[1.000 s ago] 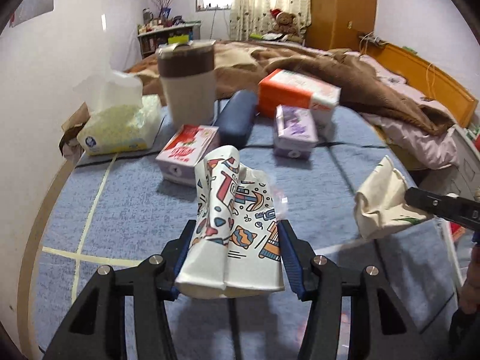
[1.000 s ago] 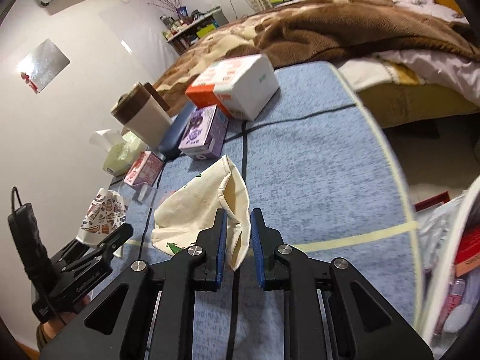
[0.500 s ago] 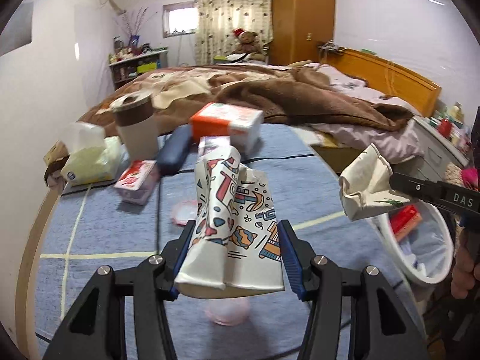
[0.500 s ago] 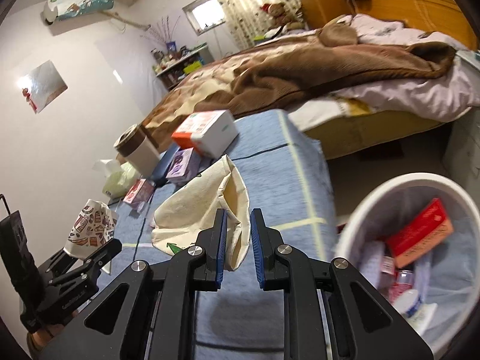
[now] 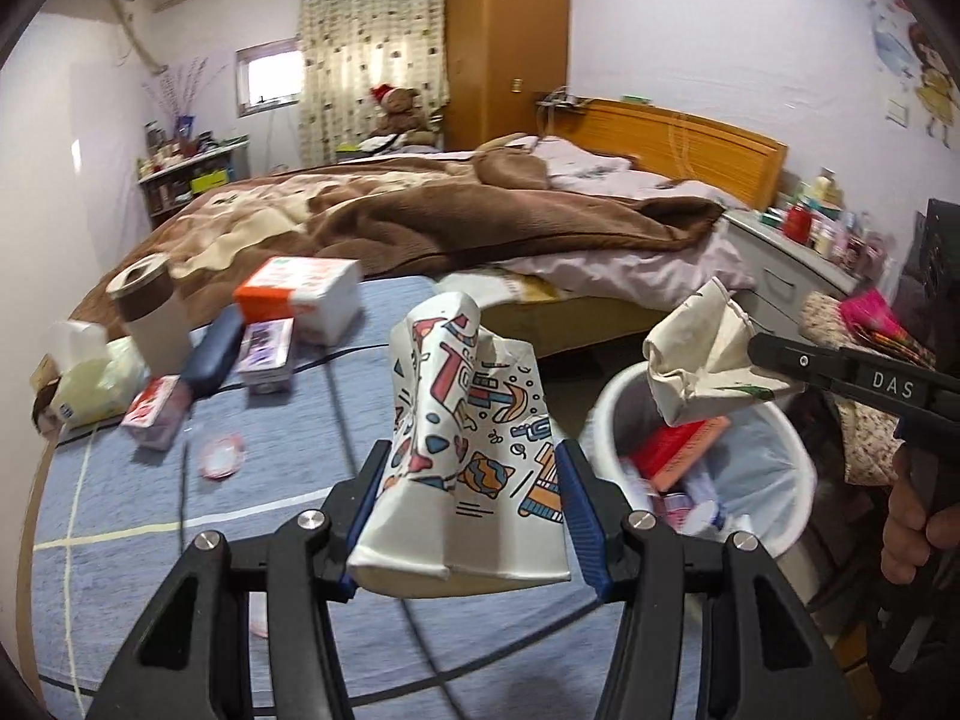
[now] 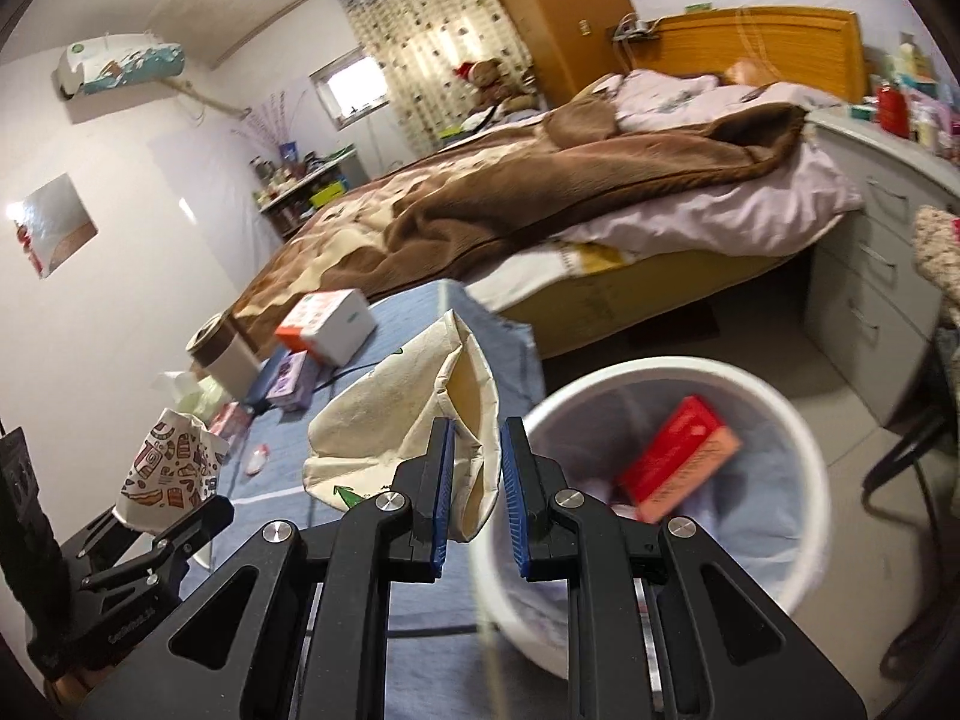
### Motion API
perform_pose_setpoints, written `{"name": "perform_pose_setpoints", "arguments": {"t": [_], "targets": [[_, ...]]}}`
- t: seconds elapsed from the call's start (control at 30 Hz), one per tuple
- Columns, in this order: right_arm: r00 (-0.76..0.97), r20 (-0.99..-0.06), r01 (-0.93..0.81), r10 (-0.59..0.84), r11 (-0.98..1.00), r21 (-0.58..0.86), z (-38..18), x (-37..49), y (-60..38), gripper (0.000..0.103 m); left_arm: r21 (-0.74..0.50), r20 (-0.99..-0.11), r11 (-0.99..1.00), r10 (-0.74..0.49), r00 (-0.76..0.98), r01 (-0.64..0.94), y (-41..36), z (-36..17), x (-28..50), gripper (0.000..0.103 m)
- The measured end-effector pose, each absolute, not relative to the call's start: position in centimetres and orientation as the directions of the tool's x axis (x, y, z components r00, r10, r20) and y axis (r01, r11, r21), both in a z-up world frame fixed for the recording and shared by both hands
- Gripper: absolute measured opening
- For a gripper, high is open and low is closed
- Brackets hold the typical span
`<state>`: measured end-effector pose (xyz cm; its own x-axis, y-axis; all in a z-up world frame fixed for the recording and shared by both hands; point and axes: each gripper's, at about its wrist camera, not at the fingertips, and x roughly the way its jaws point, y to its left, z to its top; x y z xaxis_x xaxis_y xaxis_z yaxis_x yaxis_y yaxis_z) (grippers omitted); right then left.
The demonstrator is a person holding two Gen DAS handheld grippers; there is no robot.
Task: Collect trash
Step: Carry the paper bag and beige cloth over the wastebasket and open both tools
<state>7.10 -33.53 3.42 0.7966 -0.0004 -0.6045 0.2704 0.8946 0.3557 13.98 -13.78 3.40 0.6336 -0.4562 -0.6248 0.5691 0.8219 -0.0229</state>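
My left gripper [image 5: 471, 483] is shut on a crushed paper cup [image 5: 468, 414] printed with colourful cartoons, held above the right end of the blue-covered table [image 5: 300, 420]. The same cup [image 6: 171, 468] shows at the lower left of the right wrist view. My right gripper [image 6: 477, 480] is shut on a crumpled cream paper cup [image 6: 408, 420], which hangs at the rim of a white waste bin [image 6: 780, 420]. From the left wrist, that cream cup [image 5: 702, 360] hangs over the bin [image 5: 786, 456], which holds a red box [image 6: 678, 462] and other rubbish.
On the table stand a brown-topped tumbler [image 5: 153, 312], an orange-and-white box [image 5: 300, 291], small cartons [image 5: 267, 351], a tissue pack [image 5: 90, 378] and a pink lid [image 5: 219, 456]. A bed with a brown blanket [image 5: 480, 222] lies behind. Grey drawers [image 6: 870, 276] stand right of the bin.
Both grippers have swung to the right and risen, each keeping its cup. The table has slid to the left and the waste bin has come into view below the cream cup.
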Motion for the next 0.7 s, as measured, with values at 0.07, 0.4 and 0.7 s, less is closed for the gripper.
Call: {"name": "perform_pose_setpoints", "arguments": {"t": [0.07, 0.4, 0.7], "targets": [[0.799, -0.6, 0.29, -0.029, 0.893, 0.343, 3.5, 6.3, -34.3, 0.017, -0.019, -0.624, 0.807, -0.471, 0.624, 0.59, -15.0, 3.4, 13.3, 0.056], [0.774, -0.619, 0.388, -0.136, 0.874, 0.293, 2.5, 4.2, -37.9, 0.017, -0.025, -0.639, 0.741, -0.528, 0.559, 0.671, -21.1, 2.5, 11.1, 0.056], [0.696, -0.674, 0.474, -0.246, 0.863, 0.175, 0.4, 3.2, -40.5, 0.017, -0.03, -0.685, 0.677, -0.549, 0.478, 0.735, -26.3, -0.1, 9.5, 0.056]]}}
